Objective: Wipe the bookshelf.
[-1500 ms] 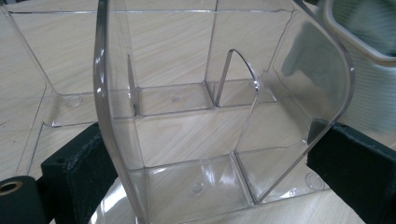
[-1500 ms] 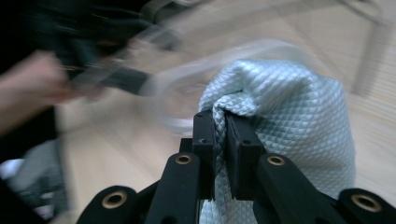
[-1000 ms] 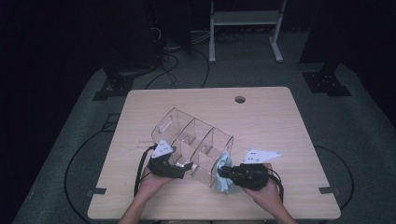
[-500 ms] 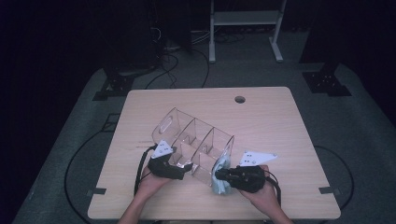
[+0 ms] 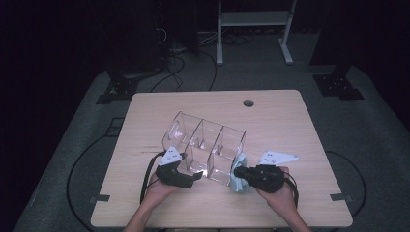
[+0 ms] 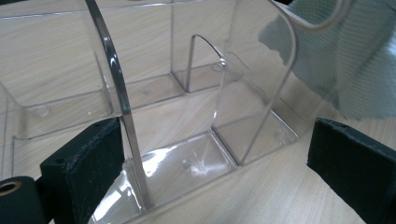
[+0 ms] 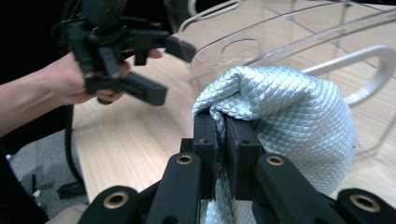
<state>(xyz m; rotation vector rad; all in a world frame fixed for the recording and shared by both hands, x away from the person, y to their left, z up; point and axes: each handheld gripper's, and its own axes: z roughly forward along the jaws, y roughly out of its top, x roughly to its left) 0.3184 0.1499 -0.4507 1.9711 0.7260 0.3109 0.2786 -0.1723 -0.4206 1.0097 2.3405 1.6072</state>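
Observation:
A clear acrylic organizer (image 5: 205,145) with several compartments stands in the middle of the wooden table (image 5: 290,121). My left gripper (image 5: 197,176) is at its near left corner. In the left gripper view my left gripper (image 6: 217,135) is open, its jaws wide apart either side of a curved clear wall (image 6: 116,93). My right gripper (image 5: 238,172) is shut on a bunched pale blue cloth (image 5: 238,180), held against the organizer's near right end. The right gripper view has my right gripper (image 7: 223,140) pinching a fold of the quilted cloth (image 7: 289,121), with the left gripper (image 7: 172,72) beyond.
A round cable hole (image 5: 248,103) sits near the table's far edge. Bare tabletop lies to the right and behind the organizer. Cables (image 5: 145,179) trail off the near left side. A white frame (image 5: 254,19) stands on the dark floor beyond.
The right gripper with the cloth has only wobbled slightly beside the organizer. The left gripper has stayed in place.

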